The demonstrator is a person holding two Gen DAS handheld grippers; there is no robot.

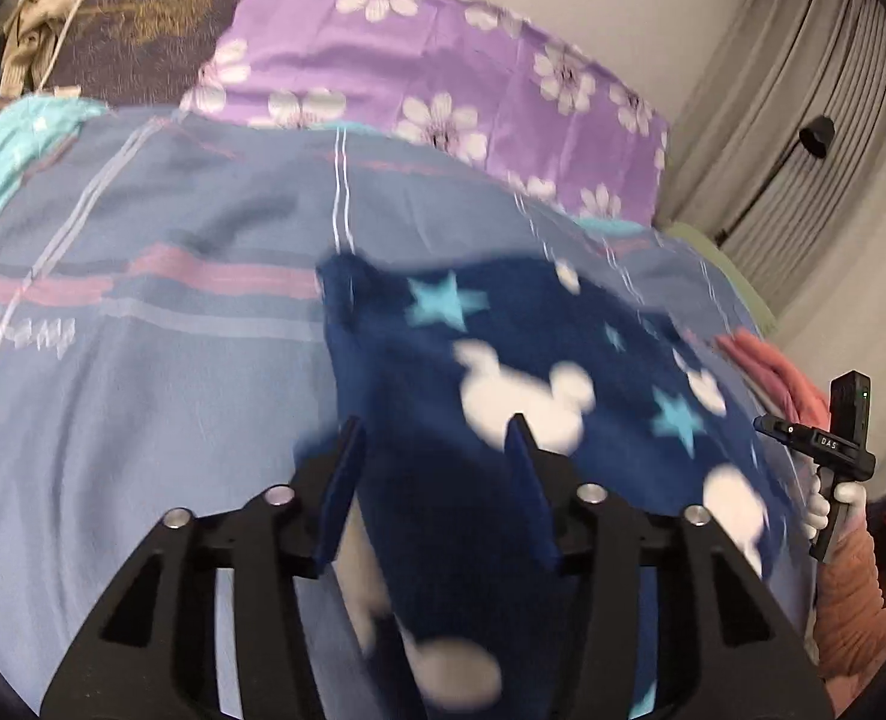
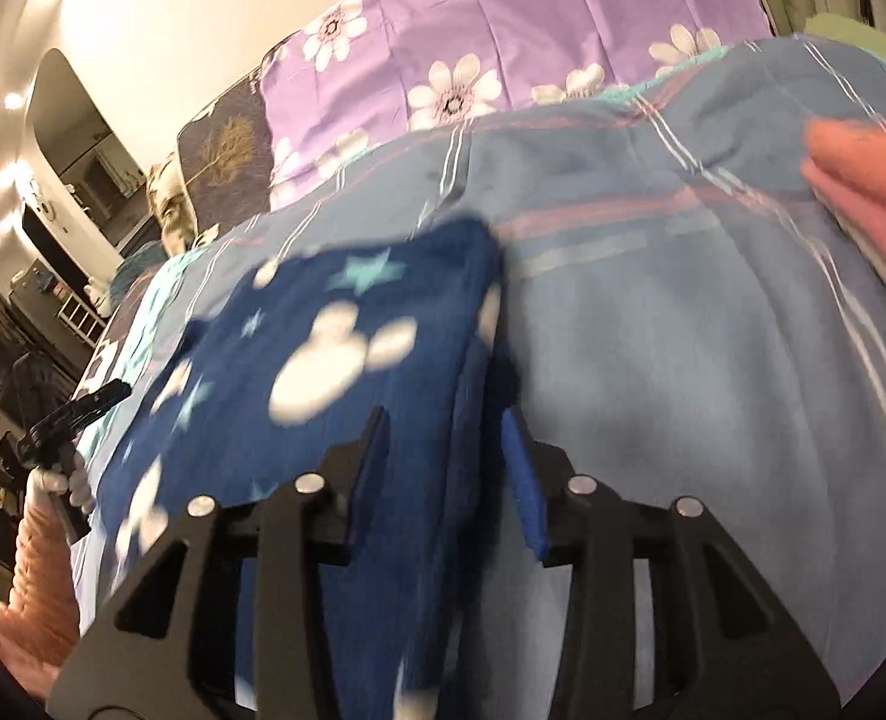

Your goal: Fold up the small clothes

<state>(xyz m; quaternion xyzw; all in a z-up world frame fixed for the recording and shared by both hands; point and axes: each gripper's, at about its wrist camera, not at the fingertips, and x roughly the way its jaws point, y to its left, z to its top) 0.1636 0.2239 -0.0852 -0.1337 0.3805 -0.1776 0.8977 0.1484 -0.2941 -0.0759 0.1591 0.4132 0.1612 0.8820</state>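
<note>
The navy garment (image 1: 503,360), printed with stars and white mouse-head shapes, lies on the blue striped bedcover (image 1: 143,360) of the bed, in front of the purple flowered pillow (image 1: 419,60). The left hand-held gripper (image 1: 437,444) has its fingers apart with the near left part of the cloth running between them; no pad visibly presses it. The right hand-held gripper (image 2: 443,438) likewise stands apart astride the garment's right edge, cloth between the fingers but not clamped. Both views are blurred, so contact cannot be confirmed. Risk, as judged: with neither edge secured, the cloth may slide off the pads or bunch, giving a skewed fold. One finger may also catch the bedcover beneath. The pink folded item (image 2: 863,180) at the far right could be disturbed.
</note>
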